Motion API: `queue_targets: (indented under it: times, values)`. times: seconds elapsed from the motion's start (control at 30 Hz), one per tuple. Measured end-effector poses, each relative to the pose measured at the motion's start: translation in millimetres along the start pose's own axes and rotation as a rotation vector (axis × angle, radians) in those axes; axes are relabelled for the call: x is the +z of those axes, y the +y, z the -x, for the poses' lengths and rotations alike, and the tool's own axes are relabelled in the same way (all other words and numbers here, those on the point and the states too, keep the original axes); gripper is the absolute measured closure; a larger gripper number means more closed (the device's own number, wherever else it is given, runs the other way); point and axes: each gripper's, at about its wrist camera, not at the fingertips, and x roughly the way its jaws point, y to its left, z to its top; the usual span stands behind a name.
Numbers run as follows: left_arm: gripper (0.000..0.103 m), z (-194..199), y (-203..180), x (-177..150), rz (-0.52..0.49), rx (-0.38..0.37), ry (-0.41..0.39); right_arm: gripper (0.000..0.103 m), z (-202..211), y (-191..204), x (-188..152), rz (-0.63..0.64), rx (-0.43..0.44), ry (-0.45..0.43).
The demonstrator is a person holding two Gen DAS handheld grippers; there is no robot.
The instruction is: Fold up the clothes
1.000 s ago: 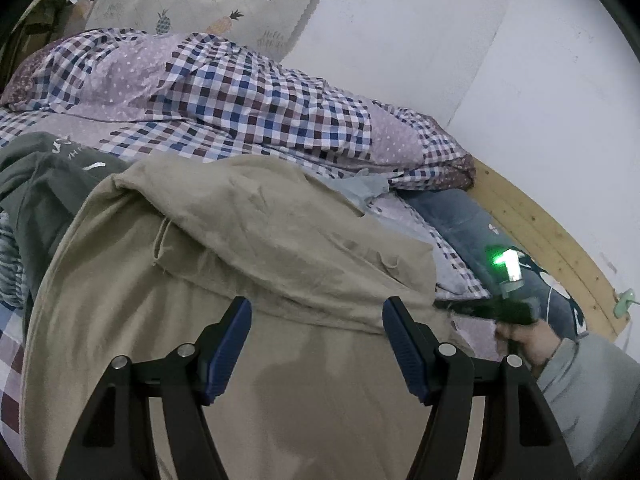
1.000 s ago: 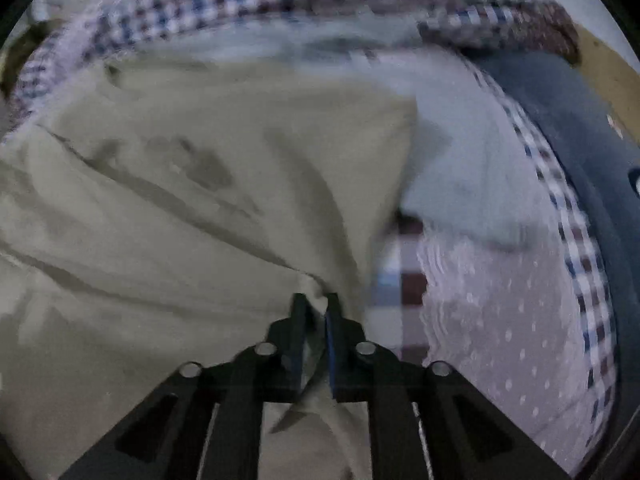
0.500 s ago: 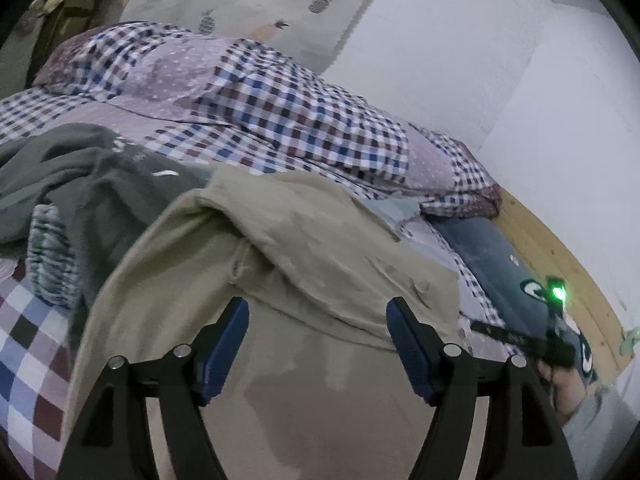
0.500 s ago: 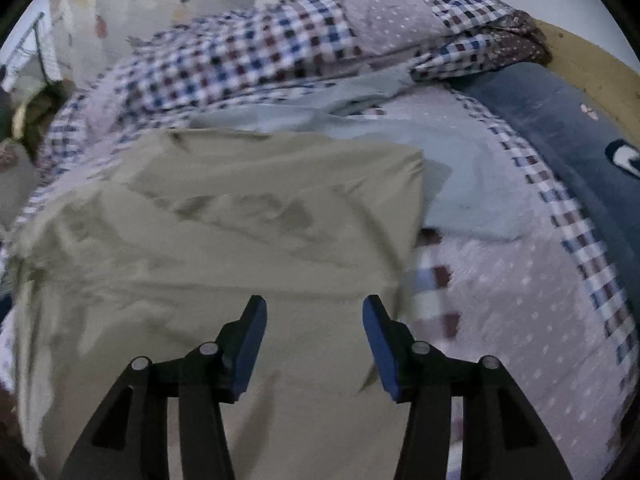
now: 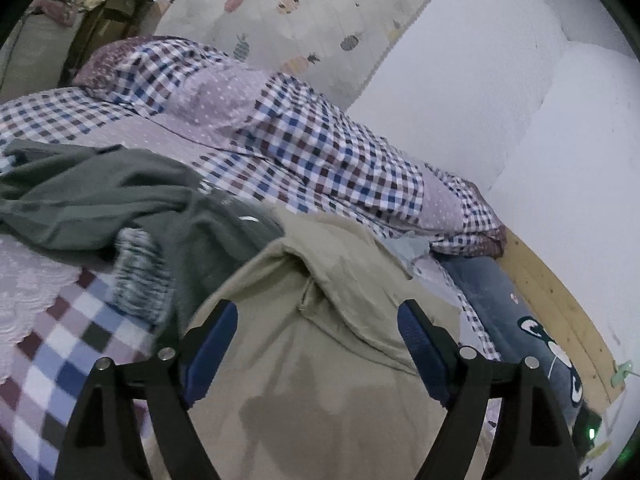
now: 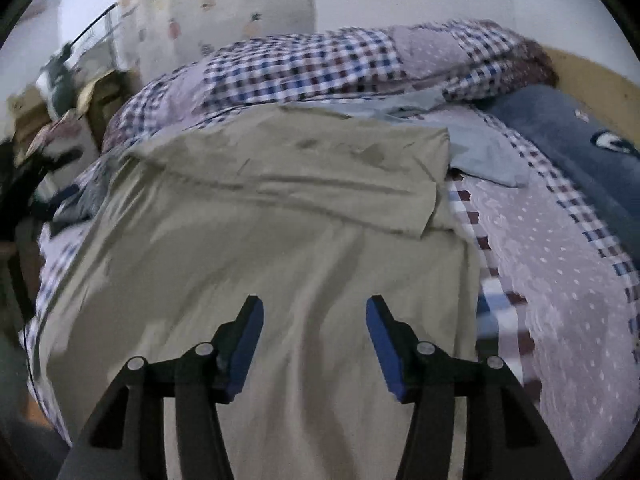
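Right gripper [image 6: 315,340] has released the khaki garment [image 6: 256,248], fingers now spread like the left gripper [image 5: 318,354]; garment lies part-folded on bed before checked quilt [image 5: 304,148], fold placed.

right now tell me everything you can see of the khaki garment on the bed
The khaki garment is a plain, thin-looking woven cloth spread over the bed. Its far end is folded back toward the camera, so a doubled band lies across the top, with one squared corner at the right. It is creased and shows a few darker blotches. A grey-green garment borders it at the left, and a pale blue cloth lies by its far right corner. Both grippers' fingers are open above it, holding nothing.
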Motion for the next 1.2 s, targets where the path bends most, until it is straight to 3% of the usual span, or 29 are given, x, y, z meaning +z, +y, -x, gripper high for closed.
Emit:
queue_targets:
  times: [0.1,0.27,0.5,0.7,0.87,1.07,1.2]
  values:
    - [0.017,19.9,4.1,-9.6,0.002,-0.003,0.003,0.045,24.7,16.3,-27.8,0.050,0.002,-0.027]
    - [0.017,59.1,-2.0,-33.7,-0.018,0.010,-0.002,0.034,49.8,33.9,-61.8,0.065,0.024,-0.048]
    - [0.017,123.0,7.1,-90.0,-0.004,0.157,0.033,0.034,70.8,60.0,-93.0,0.041,0.119,-0.055]
    - [0.017,181.7,28.5,-119.1,0.114,0.251,-0.007,0.033,84.5,73.6,-104.7,0.078,0.162,-0.082]
    - [0.017,215.1,52.2,-137.3,0.242,0.298,-0.024,0.033,93.5,66.6,-102.1,0.010,0.203,-0.112]
    - [0.017,219.4,73.9,-158.1,0.306,0.328,0.084,0.033,94.2,63.4,-98.5,-0.080,0.278,-0.103]
    - [0.017,219.0,85.1,-174.1,0.373,0.328,0.152,0.033,94.2,76.6,-98.2,-0.064,0.314,-0.102]
